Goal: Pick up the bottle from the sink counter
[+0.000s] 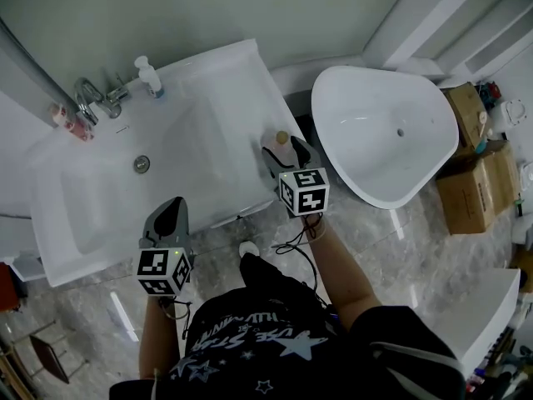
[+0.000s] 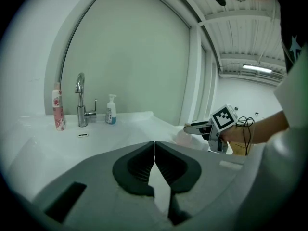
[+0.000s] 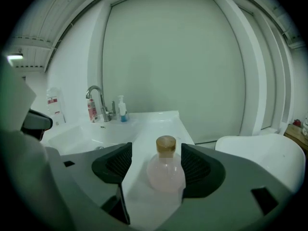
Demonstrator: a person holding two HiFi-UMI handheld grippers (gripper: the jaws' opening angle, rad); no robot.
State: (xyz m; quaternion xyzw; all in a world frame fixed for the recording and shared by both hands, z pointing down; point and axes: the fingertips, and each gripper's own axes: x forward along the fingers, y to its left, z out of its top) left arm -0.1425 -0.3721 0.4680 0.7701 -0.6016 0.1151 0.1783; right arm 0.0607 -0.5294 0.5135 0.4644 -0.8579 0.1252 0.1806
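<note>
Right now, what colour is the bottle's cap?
Tan cap on the pale pink bottle; clearest in the right gripper view.

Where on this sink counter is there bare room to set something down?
The counter's right ledge is bare, from the pump bottle to the round bottle, which stands between the open jaws of the right gripper. The back left corner is crowded: faucet and pink tube.

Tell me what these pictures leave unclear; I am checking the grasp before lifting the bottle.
- Head view: body of the bottle hidden under the right tool; only its cap shows.
- Right gripper view: whether the tool's right pad touches the bottle; their edges overlap, cannot tell.
- Print on the pink tube and pump bottle beside the faucet: too small in every view.
</note>
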